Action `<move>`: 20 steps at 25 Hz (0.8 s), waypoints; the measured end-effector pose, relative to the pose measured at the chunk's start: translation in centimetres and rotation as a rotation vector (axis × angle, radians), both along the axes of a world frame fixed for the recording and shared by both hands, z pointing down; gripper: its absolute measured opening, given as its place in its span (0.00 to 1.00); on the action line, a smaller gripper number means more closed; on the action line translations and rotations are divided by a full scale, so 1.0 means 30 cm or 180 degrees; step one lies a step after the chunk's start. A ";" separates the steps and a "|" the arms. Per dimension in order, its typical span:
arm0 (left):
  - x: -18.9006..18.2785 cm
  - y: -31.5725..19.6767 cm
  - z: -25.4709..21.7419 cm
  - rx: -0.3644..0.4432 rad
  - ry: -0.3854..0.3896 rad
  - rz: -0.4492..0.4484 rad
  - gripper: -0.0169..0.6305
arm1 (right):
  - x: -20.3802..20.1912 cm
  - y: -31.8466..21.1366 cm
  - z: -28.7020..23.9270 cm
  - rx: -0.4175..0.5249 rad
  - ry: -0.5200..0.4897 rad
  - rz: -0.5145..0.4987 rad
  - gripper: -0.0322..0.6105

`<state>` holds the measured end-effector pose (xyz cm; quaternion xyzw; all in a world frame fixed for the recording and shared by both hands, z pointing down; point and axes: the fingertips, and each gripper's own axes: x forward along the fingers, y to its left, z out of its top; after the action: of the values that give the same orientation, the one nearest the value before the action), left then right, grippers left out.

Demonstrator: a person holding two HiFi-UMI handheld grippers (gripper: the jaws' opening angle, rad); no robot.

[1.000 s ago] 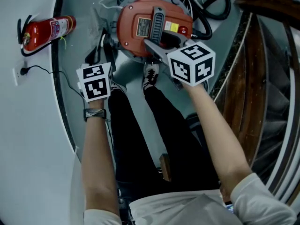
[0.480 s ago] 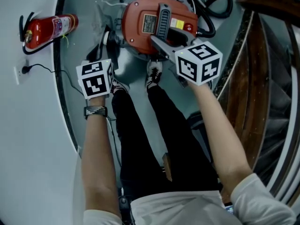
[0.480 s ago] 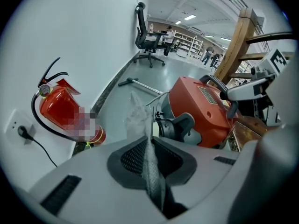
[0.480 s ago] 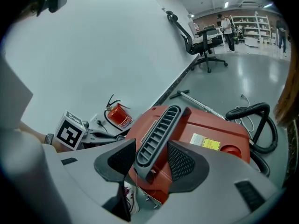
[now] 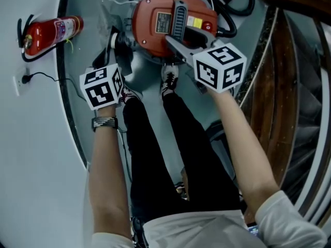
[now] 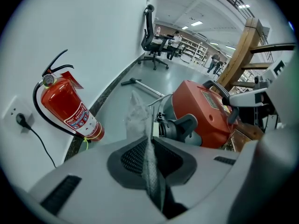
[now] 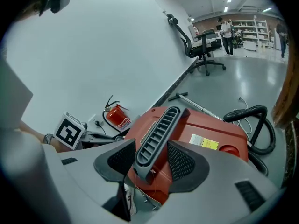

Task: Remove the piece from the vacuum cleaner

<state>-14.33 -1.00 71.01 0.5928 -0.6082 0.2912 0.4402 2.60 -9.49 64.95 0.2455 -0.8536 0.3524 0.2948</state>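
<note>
Now, well left of the round red vacuum cleaner (image 5: 152,32): a red cylindrical fire extinguisher (image 5: 51,32) against the white wall. Left gripper (image 6: 150,139) is just left of the vacuum, jaws clamped flat on a thin translucent grey sheet (image 6: 137,115) that sticks up past the pads; whether it touches the vacuum, cannot tell. On the vacuum's top is a dark ribbed plastic handle (image 7: 159,129). Right gripper (image 7: 152,161) straddles its near end; jaws have just been opening, pads clear on both sides. A black corrugated hose (image 5: 235,14) loops right of the vacuum.
</note>
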 end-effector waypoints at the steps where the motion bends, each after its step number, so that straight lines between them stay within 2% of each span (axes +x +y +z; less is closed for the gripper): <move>1: -0.001 0.001 -0.001 0.0000 -0.0004 -0.0019 0.07 | 0.001 0.000 0.000 0.0005 -0.0002 0.0002 0.37; 14: -0.010 0.005 0.003 0.0037 0.0084 -0.0073 0.07 | 0.007 -0.002 -0.006 0.0124 -0.0004 0.0104 0.37; 20: -0.019 0.008 0.003 0.0051 0.0145 -0.0187 0.08 | 0.010 -0.004 -0.008 0.0151 0.0003 0.0188 0.37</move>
<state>-14.91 -0.77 71.09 0.5847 -0.6175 0.2597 0.4576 2.91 -9.61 64.72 0.2778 -0.8539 0.3405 0.2788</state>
